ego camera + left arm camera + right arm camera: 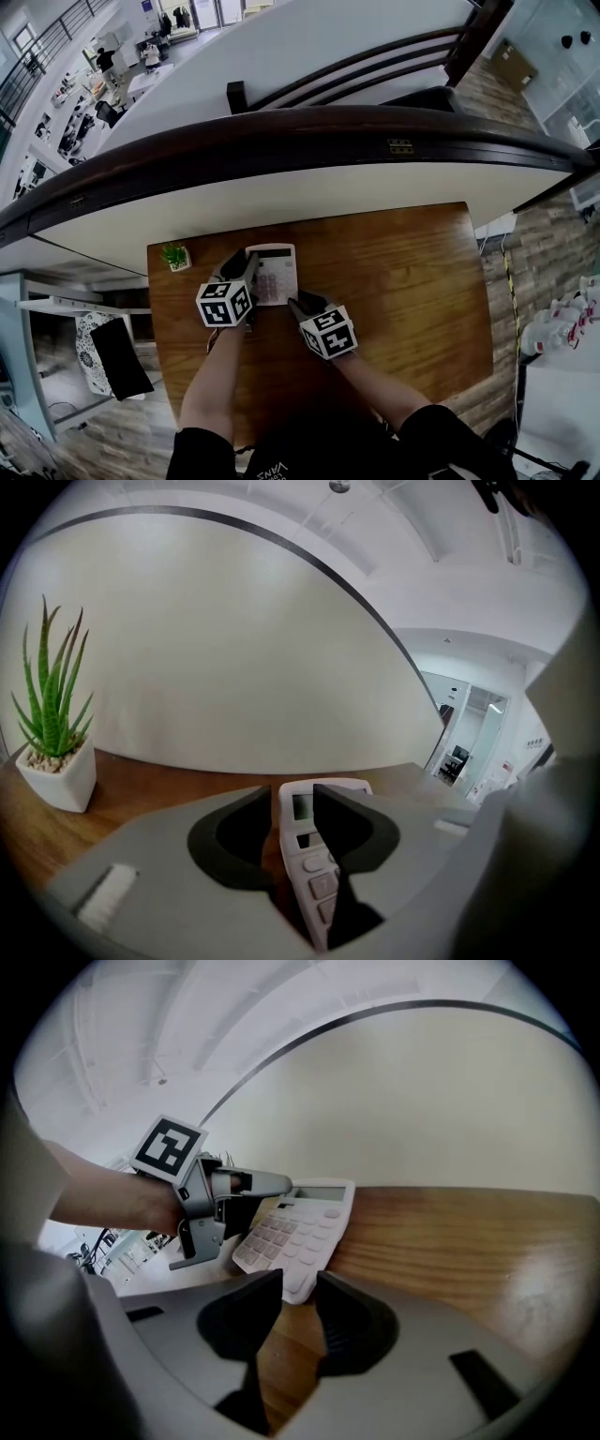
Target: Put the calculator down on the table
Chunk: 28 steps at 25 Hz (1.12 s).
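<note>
A white calculator (pixel 274 274) lies on the brown wooden table (pixel 394 281) near its far edge. My left gripper (pixel 246 267) is at the calculator's left edge. In the left gripper view the calculator (pixel 314 874) stands edge-on between the jaws of the left gripper (pixel 292 822); the left pad is clear of it, with wood showing in the gap. My right gripper (pixel 298 302) sits at the calculator's near right corner. In the right gripper view the right gripper (pixel 300 1312) has only table wood between its parted jaws, and the calculator (pixel 300 1237) begins just past the tips.
A small potted plant (pixel 175 256) in a white pot (pixel 66 778) stands at the table's far left corner. A curved white partition (pixel 281 197) with a dark rail rises right behind the table. A dark chair (pixel 120 356) is on the floor to the left.
</note>
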Each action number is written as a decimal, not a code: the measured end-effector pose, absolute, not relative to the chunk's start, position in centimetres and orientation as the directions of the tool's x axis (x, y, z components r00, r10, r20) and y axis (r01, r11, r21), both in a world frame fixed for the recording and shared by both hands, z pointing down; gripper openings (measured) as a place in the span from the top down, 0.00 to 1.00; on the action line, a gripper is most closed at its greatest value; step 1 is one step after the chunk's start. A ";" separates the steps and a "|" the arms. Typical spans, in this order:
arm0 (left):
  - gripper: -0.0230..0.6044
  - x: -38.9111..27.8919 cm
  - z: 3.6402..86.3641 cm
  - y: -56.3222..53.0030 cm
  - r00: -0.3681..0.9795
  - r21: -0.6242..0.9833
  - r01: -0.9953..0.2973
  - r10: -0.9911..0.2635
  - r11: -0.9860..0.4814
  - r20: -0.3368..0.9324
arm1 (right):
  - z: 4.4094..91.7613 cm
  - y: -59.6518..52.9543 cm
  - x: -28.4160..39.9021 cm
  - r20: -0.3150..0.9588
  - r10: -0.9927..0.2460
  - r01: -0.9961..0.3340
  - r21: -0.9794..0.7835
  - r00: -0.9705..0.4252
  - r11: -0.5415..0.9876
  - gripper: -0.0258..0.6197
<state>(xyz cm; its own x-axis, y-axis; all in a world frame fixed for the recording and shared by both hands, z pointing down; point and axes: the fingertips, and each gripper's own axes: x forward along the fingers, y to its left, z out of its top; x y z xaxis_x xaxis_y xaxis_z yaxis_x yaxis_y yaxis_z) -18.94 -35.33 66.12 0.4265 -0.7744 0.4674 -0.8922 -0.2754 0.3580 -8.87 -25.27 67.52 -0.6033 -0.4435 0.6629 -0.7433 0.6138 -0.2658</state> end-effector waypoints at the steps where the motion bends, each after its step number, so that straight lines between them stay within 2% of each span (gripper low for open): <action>1: 0.76 -18.9 66.0 -35.2 0.427 0.360 -0.891 -0.778 -0.276 0.461 | 67.5 -25.1 -8.8 0.663 -0.443 -0.744 -0.267 -0.603 0.613 0.79; 10: 0.76 -20.6 63.3 -32.7 0.412 0.386 -0.885 -0.825 -0.261 0.387 | 65.6 -23.9 -7.0 0.628 -0.488 -0.759 -0.276 -0.607 0.590 0.79; 14: 0.81 -20.6 62.4 -30.1 0.416 0.396 -0.879 -0.831 -0.264 0.370 | 64.5 -23.0 -6.2 0.613 -0.510 -0.768 -0.274 -0.603 0.579 0.82; 17: 0.92 -20.2 61.8 -27.8 0.434 0.405 -0.870 -0.828 -0.282 0.355 | 63.6 -21.8 -5.9 0.604 -0.523 -0.772 -0.272 -0.601 0.574 0.84; 19: 0.95 -19.7 61.4 -26.3 0.452 0.404 -0.863 -0.821 -0.303 0.350 | 63.1 -21.0 -5.7 0.597 -0.532 -0.775 -0.274 -0.601 0.569 0.85; 28: 0.95 -17.9 60.1 -19.2 0.504 0.438 -0.832 -0.795 -0.341 0.338 | 61.7 -16.9 -4.6 0.588 -0.556 -0.791 -0.274 -0.588 0.547 0.90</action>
